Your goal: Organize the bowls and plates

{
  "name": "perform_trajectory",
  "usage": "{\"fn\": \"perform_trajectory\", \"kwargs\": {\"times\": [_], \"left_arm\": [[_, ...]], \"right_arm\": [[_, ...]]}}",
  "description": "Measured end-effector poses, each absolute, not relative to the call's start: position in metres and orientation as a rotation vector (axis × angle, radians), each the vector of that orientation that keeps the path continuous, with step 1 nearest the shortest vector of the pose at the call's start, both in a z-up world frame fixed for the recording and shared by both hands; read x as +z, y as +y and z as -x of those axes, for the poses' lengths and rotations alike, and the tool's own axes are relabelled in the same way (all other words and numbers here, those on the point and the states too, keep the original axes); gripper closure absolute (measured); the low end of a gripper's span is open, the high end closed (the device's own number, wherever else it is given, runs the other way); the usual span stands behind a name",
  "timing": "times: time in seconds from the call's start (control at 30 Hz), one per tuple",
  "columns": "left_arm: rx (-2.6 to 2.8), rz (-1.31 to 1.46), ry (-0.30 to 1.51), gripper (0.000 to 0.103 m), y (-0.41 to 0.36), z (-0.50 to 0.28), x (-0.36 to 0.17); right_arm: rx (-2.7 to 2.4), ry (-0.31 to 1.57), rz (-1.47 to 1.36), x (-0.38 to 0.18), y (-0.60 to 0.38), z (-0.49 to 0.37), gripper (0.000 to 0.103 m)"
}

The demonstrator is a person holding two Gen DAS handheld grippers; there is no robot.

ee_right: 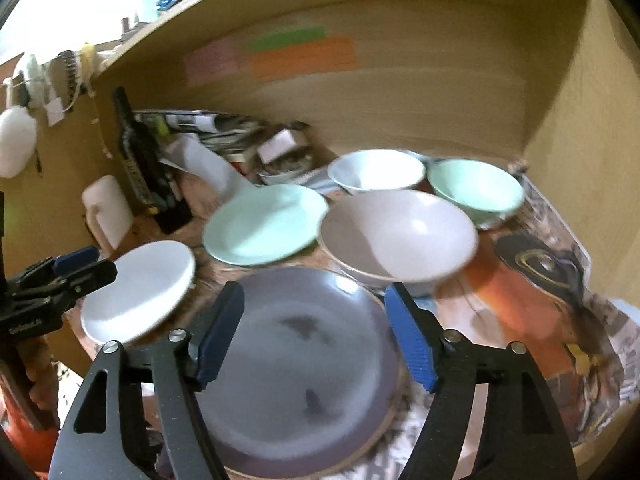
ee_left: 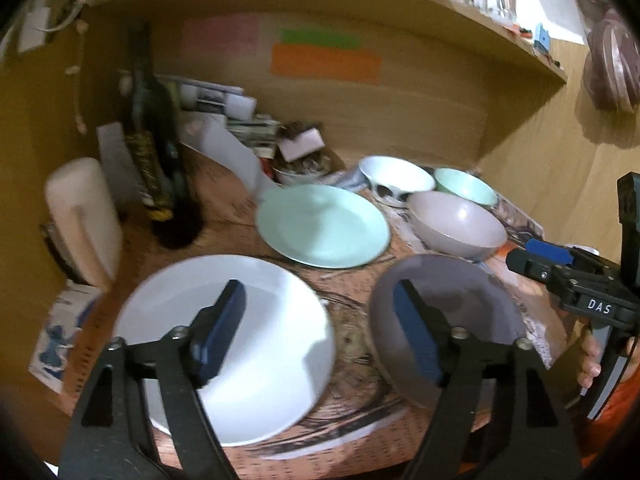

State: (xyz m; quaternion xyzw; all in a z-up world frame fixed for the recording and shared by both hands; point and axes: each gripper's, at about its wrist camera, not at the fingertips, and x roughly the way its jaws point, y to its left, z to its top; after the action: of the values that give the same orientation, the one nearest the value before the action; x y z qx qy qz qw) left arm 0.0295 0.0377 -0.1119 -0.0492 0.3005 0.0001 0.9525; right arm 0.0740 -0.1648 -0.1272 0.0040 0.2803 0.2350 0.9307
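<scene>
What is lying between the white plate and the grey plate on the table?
Only bare patterned paper covering the table separates the white plate from the grey plate; no dish lies there. The left wrist view shows it best.

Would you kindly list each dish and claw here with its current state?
White plate: flat on the table, empty.
Purple plate: flat, empty.
Green plate: flat, empty.
Pink bowl: upright, empty.
White bowl: upright, empty.
Green bowl: upright, empty.
Left claw: open, holding nothing.
Right claw: open, holding nothing.

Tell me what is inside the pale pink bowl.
The pale pink bowl looks empty: only a glare spot shows on its inner wall. Its near rim hides the part of the bottom closest to the camera.
</scene>
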Motion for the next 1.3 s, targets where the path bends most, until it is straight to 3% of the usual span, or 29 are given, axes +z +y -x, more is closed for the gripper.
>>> {"fn": "perform_trajectory", "kwargs": {"times": [0.1,0.73,0.87,0.93,1.3], "left_arm": [[0.034,0.104,0.604,0.011,0.054,-0.024,-0.112],[0.186,0.154,0.726,0.012,0.160,-0.011,-0.159],[0.180,0.185,0.756,0.028,0.175,-0.012,-0.171],[0.173,0.208,0.771,0.034,0.182,-0.013,-0.175],[0.132,0.276,0.829,0.063,0.203,-0.011,-0.190]], "right_arm": [[0.514,0.571,0.007,-0.125,-0.148,-0.073,0.031],[0.667,0.695,0.095,-0.144,-0.044,-0.095,0.029],[0.667,0.749,0.131,-0.153,-0.029,-0.102,0.031],[0.668,0.773,0.143,-0.156,-0.023,-0.105,0.041],[0.663,0.914,0.150,-0.184,-0.002,-0.120,0.072]]}}
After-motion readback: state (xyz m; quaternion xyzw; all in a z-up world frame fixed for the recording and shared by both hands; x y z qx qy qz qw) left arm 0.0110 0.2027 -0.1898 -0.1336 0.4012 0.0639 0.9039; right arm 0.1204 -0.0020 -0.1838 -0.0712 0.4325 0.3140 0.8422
